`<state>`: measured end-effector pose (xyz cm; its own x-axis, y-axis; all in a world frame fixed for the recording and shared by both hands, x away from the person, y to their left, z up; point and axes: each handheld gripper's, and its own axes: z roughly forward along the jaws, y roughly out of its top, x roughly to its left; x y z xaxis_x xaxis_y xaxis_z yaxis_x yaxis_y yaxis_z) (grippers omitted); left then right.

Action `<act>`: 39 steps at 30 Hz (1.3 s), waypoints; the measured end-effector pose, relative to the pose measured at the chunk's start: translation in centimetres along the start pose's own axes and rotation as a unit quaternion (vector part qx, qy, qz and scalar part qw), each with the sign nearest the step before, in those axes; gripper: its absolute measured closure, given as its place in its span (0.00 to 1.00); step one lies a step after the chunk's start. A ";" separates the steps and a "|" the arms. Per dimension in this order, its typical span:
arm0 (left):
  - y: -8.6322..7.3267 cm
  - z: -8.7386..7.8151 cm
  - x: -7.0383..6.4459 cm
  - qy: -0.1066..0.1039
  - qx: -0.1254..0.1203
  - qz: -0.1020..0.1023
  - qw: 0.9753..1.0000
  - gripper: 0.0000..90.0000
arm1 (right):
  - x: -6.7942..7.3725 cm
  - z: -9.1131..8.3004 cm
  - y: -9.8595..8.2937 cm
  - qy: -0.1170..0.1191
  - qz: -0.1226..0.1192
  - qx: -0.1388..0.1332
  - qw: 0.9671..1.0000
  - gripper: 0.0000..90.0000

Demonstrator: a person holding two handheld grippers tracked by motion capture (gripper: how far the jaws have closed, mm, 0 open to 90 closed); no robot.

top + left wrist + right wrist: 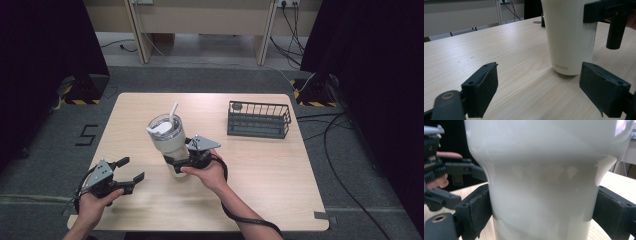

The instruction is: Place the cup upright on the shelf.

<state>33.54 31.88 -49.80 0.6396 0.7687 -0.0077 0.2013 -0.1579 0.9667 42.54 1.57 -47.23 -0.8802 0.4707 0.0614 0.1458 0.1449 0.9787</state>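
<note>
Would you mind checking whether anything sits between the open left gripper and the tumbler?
Nothing visible does. Bare table lies between the left gripper and the tumbler, which the right gripper already clamps low down.

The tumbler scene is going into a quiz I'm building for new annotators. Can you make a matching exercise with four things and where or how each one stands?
Things:
1. tumbler
2. left gripper
3. wire basket
4. straw

States:
A. open, jaws around nothing
B. at the table's far right
C. clamped low on its body by the right gripper
D. sticking up through the lid

Pairs: 1-C, 2-A, 3-B, 4-D
</note>
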 end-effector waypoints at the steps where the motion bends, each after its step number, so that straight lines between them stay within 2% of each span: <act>1: 0.0 0.0 0.0 0.000 -0.001 -0.001 1.000 0.17 | -0.1 -0.1 0.2 0.003 -0.002 -0.002 1.000 0.13; 14: 0.0 0.1 -0.1 0.000 0.000 -0.001 1.000 0.17 | -0.6 -1.6 2.2 -0.002 0.008 -0.036 0.999 0.13; 23: 0.0 0.1 -0.1 0.000 0.001 0.000 1.000 0.17 | -1.5 -3.0 3.6 -0.022 0.007 -0.058 0.998 0.13; 28: -0.1 0.1 -0.1 -0.001 0.002 -0.001 1.000 0.17 | -2.5 -4.3 4.3 -0.040 0.011 -0.074 0.996 0.13; 39: -0.1 0.1 -0.2 -0.001 0.002 -0.001 1.000 0.17 | -3.7 -5.7 5.2 -0.060 0.012 -0.093 0.994 0.13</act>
<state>33.51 31.67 -49.90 0.6400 0.7683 -0.0105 0.2053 -0.1578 0.9659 43.94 -4.41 -41.25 -0.8162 0.5733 0.0726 0.0703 -0.0262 0.9972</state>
